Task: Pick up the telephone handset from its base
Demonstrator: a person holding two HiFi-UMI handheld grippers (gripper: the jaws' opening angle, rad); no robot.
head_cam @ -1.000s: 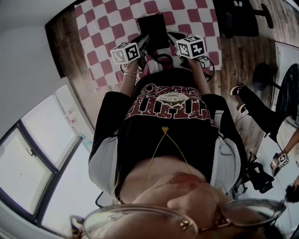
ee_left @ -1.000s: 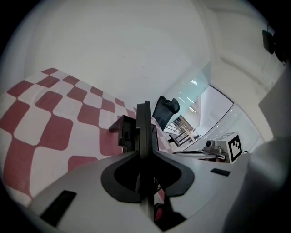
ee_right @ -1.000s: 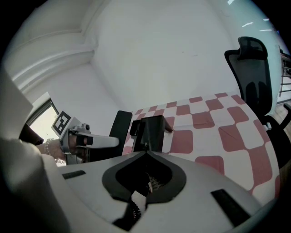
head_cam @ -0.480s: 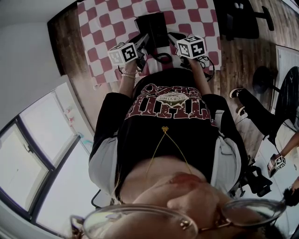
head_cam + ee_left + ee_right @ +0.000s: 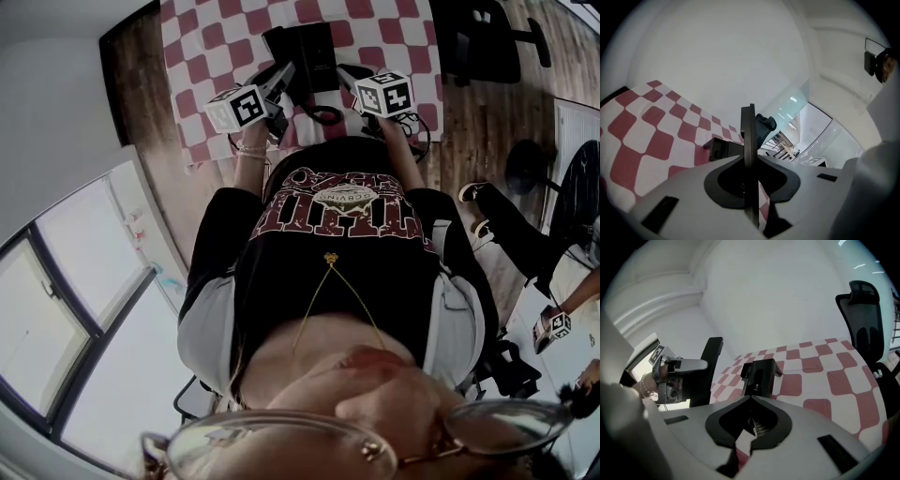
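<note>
The black telephone base [image 5: 307, 49] stands on the red-and-white checked cloth [image 5: 206, 56]; it also shows as a base [image 5: 759, 376] ahead of my right gripper and a base [image 5: 723, 149] low on the left. My left gripper [image 5: 279, 84] is shut on the black handset [image 5: 707, 369], which stands upright in the air left of the base. From that gripper's own camera the handset [image 5: 749, 136] is an edge-on strip clamped in my left gripper [image 5: 750, 161]. My right gripper [image 5: 751, 401] hovers before the base, shut, holding nothing.
A coiled cord [image 5: 323, 114] lies at the table's near edge. A black office chair [image 5: 865, 319] stands beyond the table on the right, over wooden floor [image 5: 478, 103]. White walls rise behind the table. Another person's legs [image 5: 511, 220] are at the right.
My left gripper has risen and drifted left with the handset, away from the base. The right gripper has stayed put.
</note>
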